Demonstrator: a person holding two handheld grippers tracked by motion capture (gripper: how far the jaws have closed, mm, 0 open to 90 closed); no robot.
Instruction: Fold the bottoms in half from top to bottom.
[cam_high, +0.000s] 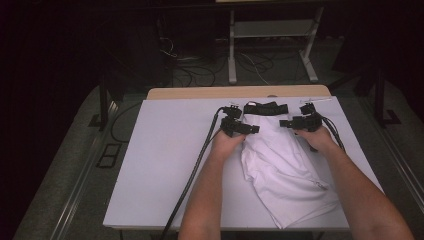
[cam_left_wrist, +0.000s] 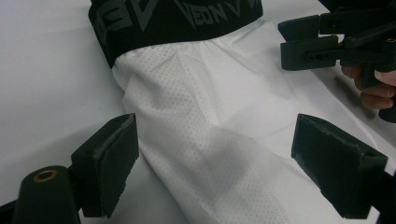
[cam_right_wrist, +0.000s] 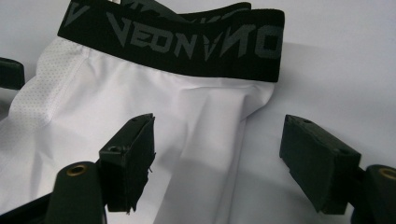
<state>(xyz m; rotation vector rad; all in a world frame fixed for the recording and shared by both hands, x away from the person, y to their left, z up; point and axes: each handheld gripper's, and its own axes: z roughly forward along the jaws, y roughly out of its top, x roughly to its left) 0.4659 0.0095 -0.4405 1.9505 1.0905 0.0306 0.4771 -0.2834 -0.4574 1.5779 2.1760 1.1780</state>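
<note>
White shorts (cam_high: 282, 162) with a black lettered waistband (cam_high: 265, 108) lie on the white table (cam_high: 165, 160), waistband at the far end. My left gripper (cam_high: 246, 129) hovers at the left side of the shorts just below the waistband, jaws open over the perforated white fabric (cam_left_wrist: 205, 121). My right gripper (cam_high: 286, 122) sits at the right side, open, its jaws straddling the fabric edge under the waistband (cam_right_wrist: 187, 39). In the left gripper view the right gripper (cam_left_wrist: 310, 49) appears at the upper right. Nothing is held between either pair of jaws.
The wooden table edge (cam_high: 240, 92) runs along the far side. Black cables (cam_high: 195, 175) trail from the left gripper down the table. Beyond the table stand a white frame (cam_high: 272, 40) and loose floor cables (cam_high: 200, 70).
</note>
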